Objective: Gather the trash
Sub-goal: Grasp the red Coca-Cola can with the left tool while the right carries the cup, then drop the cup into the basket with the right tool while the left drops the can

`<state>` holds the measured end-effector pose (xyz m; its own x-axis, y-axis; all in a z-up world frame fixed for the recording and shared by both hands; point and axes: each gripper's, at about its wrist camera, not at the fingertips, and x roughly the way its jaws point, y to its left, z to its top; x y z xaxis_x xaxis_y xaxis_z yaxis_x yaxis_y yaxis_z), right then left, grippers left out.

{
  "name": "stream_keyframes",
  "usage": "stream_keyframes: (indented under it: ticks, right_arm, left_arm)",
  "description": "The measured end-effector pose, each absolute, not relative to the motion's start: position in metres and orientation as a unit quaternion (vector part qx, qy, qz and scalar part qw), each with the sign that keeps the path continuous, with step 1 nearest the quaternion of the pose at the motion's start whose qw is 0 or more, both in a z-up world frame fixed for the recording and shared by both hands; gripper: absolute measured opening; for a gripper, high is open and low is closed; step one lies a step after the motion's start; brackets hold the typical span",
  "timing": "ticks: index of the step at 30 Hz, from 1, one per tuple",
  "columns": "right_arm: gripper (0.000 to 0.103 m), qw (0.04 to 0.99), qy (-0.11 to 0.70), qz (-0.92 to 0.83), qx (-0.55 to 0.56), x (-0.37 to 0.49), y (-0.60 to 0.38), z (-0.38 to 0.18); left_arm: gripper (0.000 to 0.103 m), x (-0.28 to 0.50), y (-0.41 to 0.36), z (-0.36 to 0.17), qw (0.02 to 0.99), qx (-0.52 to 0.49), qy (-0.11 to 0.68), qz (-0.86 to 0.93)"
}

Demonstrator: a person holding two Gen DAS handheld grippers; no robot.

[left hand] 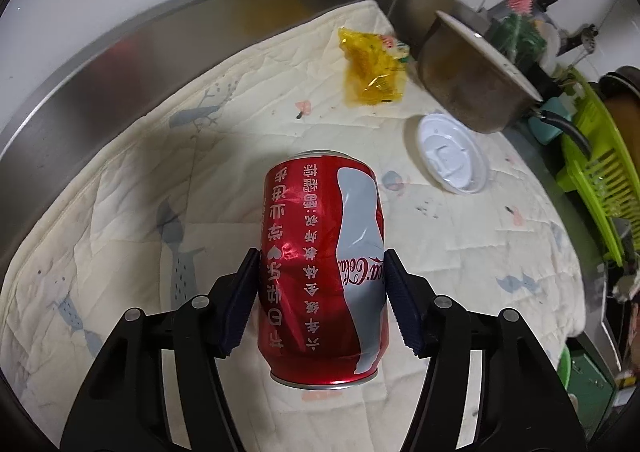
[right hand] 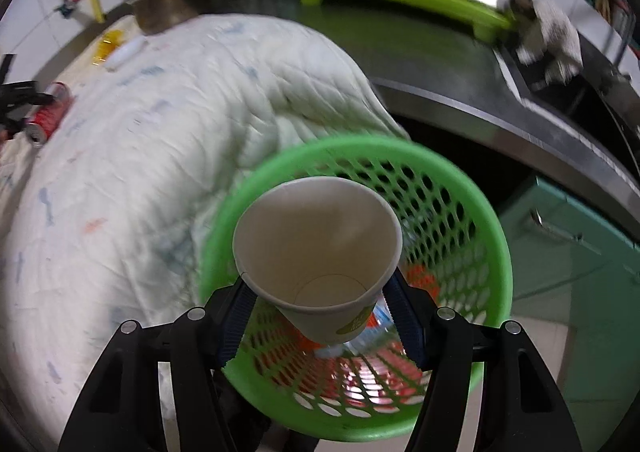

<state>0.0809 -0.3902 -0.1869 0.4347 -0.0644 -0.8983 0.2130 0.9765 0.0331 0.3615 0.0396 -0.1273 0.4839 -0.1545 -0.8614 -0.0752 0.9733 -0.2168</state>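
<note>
A dented red Coca-Cola can (left hand: pixel 320 264) lies on a cream quilted cloth (left hand: pixel 132 180) in the left wrist view. My left gripper (left hand: pixel 322 252) has it between its fingers, and both dark blue pads touch the can's sides. In the right wrist view my right gripper (right hand: pixel 318 284) is shut on a white paper cup (right hand: pixel 320 236), held mouth-up and tilted over a green mesh basket (right hand: pixel 496 244). The basket holds some red and clear trash at its bottom. The can (right hand: pixel 48 112) also shows at the far left of that view.
On the cloth beyond the can lie a crumpled yellow wrapper (left hand: pixel 372 68) and a white plastic lid (left hand: pixel 452 160). A metal pot (left hand: pixel 472 80) stands at the back right. A green dish rack (left hand: pixel 600 180) sits on the steel counter (right hand: pixel 460 92).
</note>
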Motion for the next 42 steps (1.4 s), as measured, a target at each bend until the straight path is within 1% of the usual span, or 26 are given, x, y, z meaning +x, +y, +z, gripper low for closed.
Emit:
stream_keyframes:
  ticks: [9,14,16,17,20,21,27,32,38,42]
  right_arm:
    - [0.062,0.818,0.555,-0.116,0.101,0.066,-0.419,-0.216]
    - [0.062,0.81,0.561,-0.12,0.121,0.055,-0.43,-0.223]
    - [0.066,0.811,0.558,-0.122,0.128,0.05,-0.433,-0.222]
    - [0.071,0.811,0.556,-0.123,0.132,0.046,-0.435,-0.221]
    - [0.071,0.816,0.548,-0.126,0.138,0.035,-0.441,-0.214]
    - [0.074,0.817,0.545,-0.127,0.14,0.032,-0.442,-0.211]
    - [0.078,0.833,0.511,-0.142,0.16,0.006,-0.456,-0.183]
    - [0.079,0.846,0.486,-0.148,0.163,-0.014,-0.464,-0.161]
    - [0.081,0.856,0.46,-0.161,0.173,-0.039,-0.473,-0.141]
    - [0.081,0.858,0.451,-0.167,0.179,-0.05,-0.477,-0.136]
  left_arm:
    - [0.06,0.322,0.016,-0.088,0.871,-0.106,0.472,-0.079]
    - [0.06,0.295,-0.021,-0.072,0.868,-0.102,0.466,-0.136]
    - [0.06,0.283,-0.041,-0.069,0.865,-0.099,0.464,-0.162]
    - [0.06,0.277,-0.054,-0.067,0.862,-0.097,0.464,-0.179]
    - [0.06,0.257,-0.092,-0.066,0.852,-0.089,0.465,-0.224]
    - [0.06,0.251,-0.102,-0.066,0.848,-0.087,0.466,-0.236]
    - [0.06,0.212,-0.193,-0.081,0.812,-0.052,0.487,-0.317]
    - [0.06,0.187,-0.262,-0.106,0.778,-0.028,0.516,-0.357]
    - [0.06,0.164,-0.314,-0.146,0.748,0.002,0.552,-0.367]
    - [0.061,0.155,-0.335,-0.169,0.732,0.011,0.572,-0.37]
